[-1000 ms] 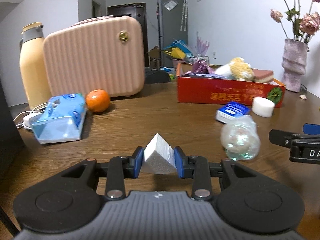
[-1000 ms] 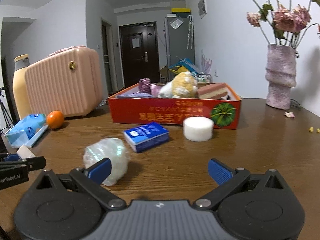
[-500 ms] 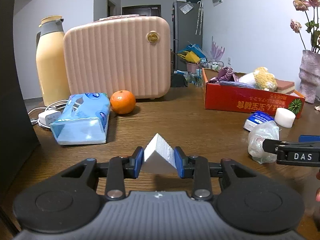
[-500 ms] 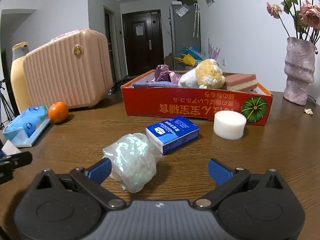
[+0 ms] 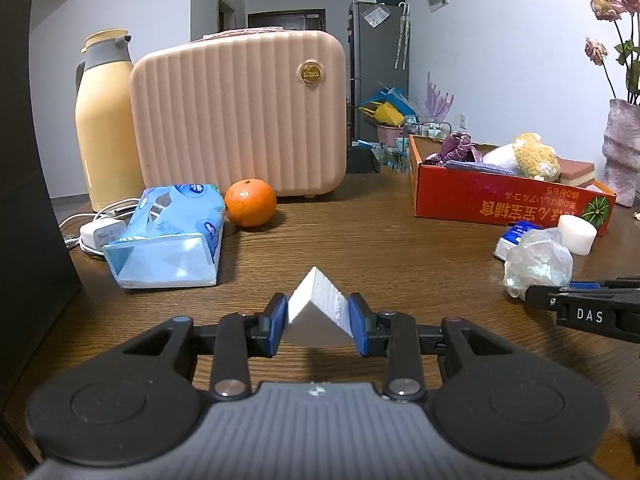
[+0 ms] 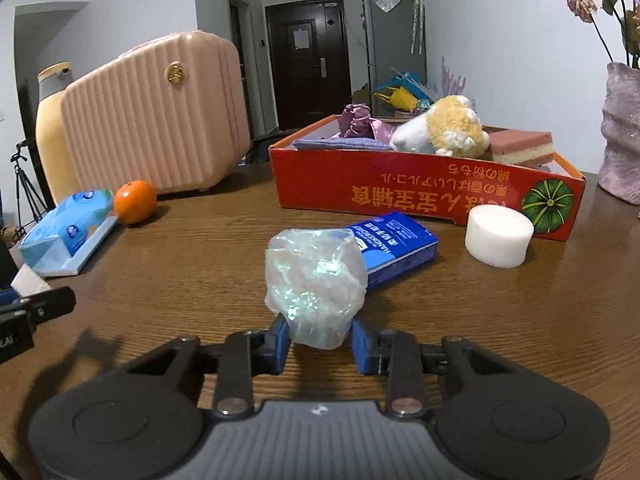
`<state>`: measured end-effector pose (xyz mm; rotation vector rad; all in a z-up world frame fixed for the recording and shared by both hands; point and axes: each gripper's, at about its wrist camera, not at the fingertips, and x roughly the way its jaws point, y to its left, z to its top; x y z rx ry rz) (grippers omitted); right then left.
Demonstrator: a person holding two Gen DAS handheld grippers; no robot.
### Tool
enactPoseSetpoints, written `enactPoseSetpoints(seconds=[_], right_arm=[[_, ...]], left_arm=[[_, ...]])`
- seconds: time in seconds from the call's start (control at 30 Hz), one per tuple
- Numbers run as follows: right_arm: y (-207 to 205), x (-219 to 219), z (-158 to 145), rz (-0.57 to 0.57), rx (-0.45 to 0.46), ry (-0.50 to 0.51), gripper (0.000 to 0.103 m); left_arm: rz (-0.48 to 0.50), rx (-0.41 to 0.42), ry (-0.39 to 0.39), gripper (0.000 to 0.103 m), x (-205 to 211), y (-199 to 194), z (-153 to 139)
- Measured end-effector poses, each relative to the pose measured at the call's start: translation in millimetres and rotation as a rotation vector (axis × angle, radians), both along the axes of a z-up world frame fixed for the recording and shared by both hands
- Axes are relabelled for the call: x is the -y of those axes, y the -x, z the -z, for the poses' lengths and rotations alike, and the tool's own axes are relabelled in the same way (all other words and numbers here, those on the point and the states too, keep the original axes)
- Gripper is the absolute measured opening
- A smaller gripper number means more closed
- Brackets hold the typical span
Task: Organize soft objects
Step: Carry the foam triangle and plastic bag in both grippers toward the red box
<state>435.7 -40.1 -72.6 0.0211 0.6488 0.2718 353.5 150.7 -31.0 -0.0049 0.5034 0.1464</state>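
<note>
My left gripper (image 5: 318, 320) is shut on a white foam wedge (image 5: 308, 308), held just above the wooden table (image 5: 360, 248). In the right wrist view my right gripper (image 6: 320, 340) has its jaws closing, and the blue pads press on the lower end of a crumpled iridescent plastic bag (image 6: 316, 276) that rests on the table. From the left wrist view the same bag (image 5: 538, 262) sits at the right with the right gripper's black fingers (image 5: 580, 312) at it. Behind it stands a red cardboard box (image 6: 400, 200) that holds a plush toy (image 6: 448, 128), cloths and a sponge.
A blue tissue packet (image 6: 400, 246) and a white foam cylinder (image 6: 498, 236) lie in front of the box. At the left are a tissue pack (image 5: 168, 236), an orange (image 5: 250, 202), a pink suitcase (image 5: 240, 112), a thermos (image 5: 104, 120) and a charger (image 5: 100, 232). A vase (image 6: 620, 136) stands far right.
The right gripper's wide-open jaws have come around the bag and closed on it. The left gripper swung left earlier with the foam wedge, then kept still.
</note>
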Motion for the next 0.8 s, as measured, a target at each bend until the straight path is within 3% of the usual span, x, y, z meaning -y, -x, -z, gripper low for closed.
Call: enactPoseSetpoints(seconds=[0.8], right_arm=[[16,3,-19,-0.017,0.169,0.011,0.025]], left_arm=[[-0.063,0.023,0.036,0.034,-7,-4,-3]])
